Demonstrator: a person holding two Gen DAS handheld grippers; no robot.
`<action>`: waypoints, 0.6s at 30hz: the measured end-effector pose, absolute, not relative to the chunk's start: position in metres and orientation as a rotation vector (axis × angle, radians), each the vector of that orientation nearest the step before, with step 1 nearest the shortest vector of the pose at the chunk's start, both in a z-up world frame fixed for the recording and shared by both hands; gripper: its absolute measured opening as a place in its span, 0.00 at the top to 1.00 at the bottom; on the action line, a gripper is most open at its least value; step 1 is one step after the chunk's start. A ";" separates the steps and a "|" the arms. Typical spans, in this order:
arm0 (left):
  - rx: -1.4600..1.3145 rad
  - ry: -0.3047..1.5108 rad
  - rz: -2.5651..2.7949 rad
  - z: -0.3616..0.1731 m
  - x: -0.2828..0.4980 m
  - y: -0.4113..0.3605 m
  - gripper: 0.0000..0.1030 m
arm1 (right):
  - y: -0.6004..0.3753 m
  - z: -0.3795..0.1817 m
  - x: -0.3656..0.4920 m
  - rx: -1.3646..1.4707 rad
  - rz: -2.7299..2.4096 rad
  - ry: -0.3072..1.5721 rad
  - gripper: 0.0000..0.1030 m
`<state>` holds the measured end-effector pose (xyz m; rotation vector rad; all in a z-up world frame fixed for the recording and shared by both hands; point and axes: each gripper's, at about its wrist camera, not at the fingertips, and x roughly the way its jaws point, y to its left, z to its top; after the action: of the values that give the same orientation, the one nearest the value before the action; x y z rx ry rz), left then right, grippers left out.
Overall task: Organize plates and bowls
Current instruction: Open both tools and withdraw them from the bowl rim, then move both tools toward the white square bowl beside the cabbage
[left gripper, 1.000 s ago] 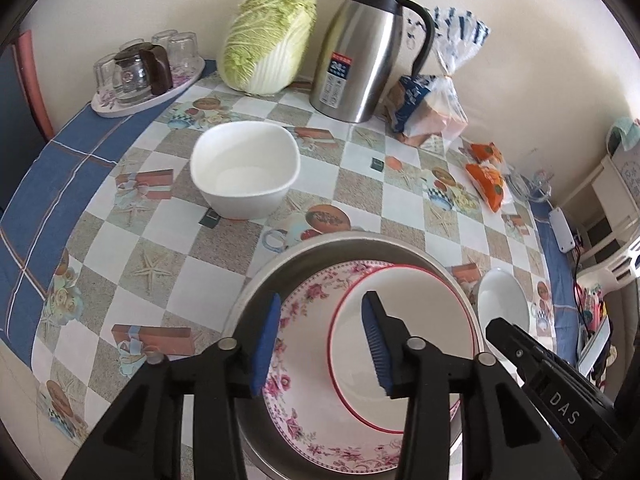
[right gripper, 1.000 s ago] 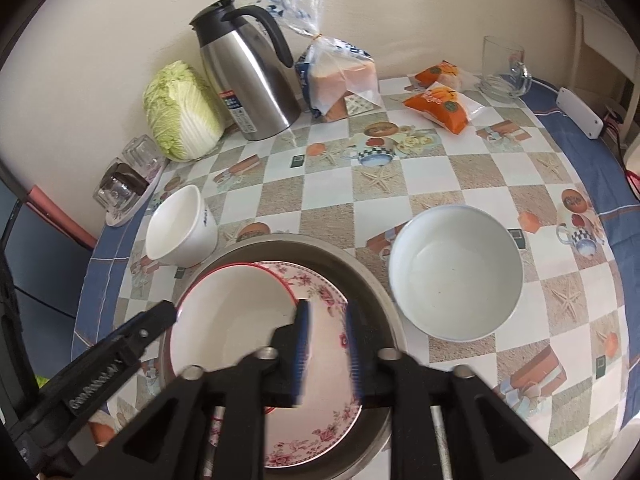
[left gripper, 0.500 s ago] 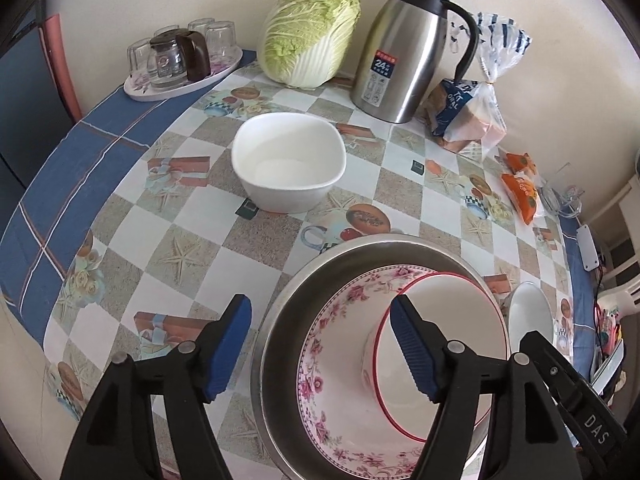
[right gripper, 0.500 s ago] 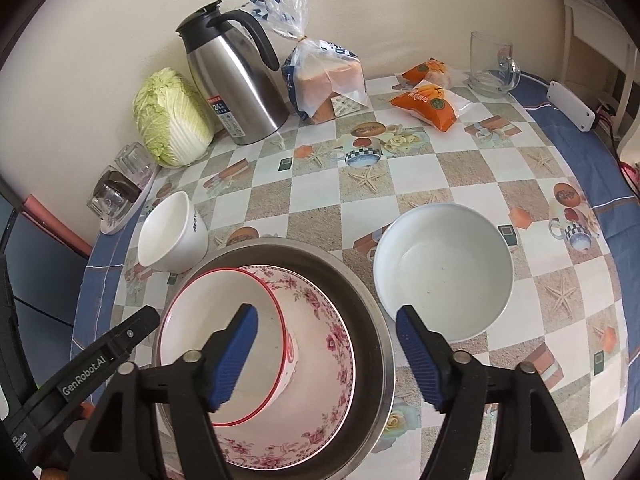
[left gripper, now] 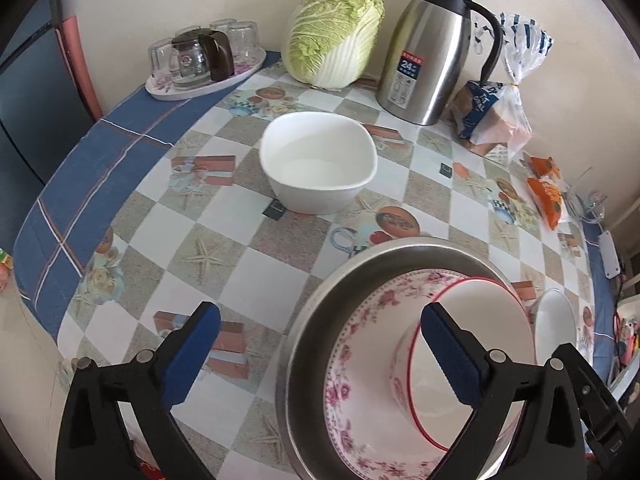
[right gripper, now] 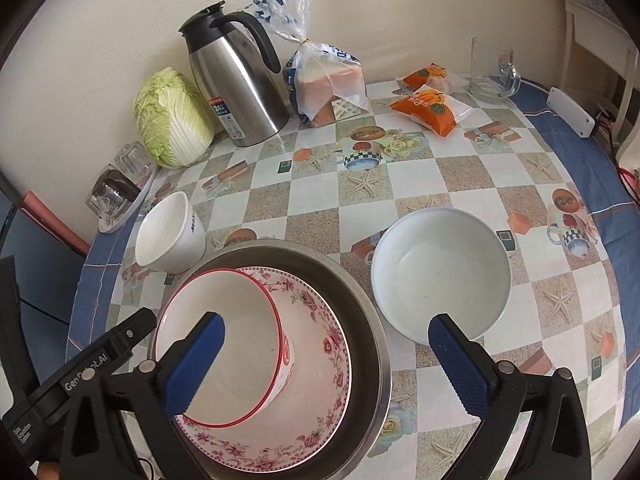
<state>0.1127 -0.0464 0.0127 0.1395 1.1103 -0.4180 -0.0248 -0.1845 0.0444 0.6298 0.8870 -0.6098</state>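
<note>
Both tongs gape empty: round bowl point(right gripper: 440, 276) lies just ahead of right tongs point(right gripper: 326, 364); square bowl point(left gripper: 318, 168) well ahead of left tongs point(left gripper: 320, 354).

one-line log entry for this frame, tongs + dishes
left tongs open | right tongs open | red-rim bowl in floral plate in steel basin | two white bowls loose on table

The red-rimmed bowl point(right gripper: 218, 344) sits in the floral plate point(right gripper: 320, 364), inside the metal basin point(right gripper: 360, 304), between two bowls point(right gripper: 442, 272).
</note>
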 end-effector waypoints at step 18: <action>0.208 1.017 -0.319 0.020 0.128 -0.039 0.02 | -0.179 0.058 -0.025 0.561 -0.650 0.783 0.00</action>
<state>0.1276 -0.0391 0.0204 0.2079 1.0172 -0.3191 -0.0248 -0.1789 0.0576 0.5610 0.7834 -0.6501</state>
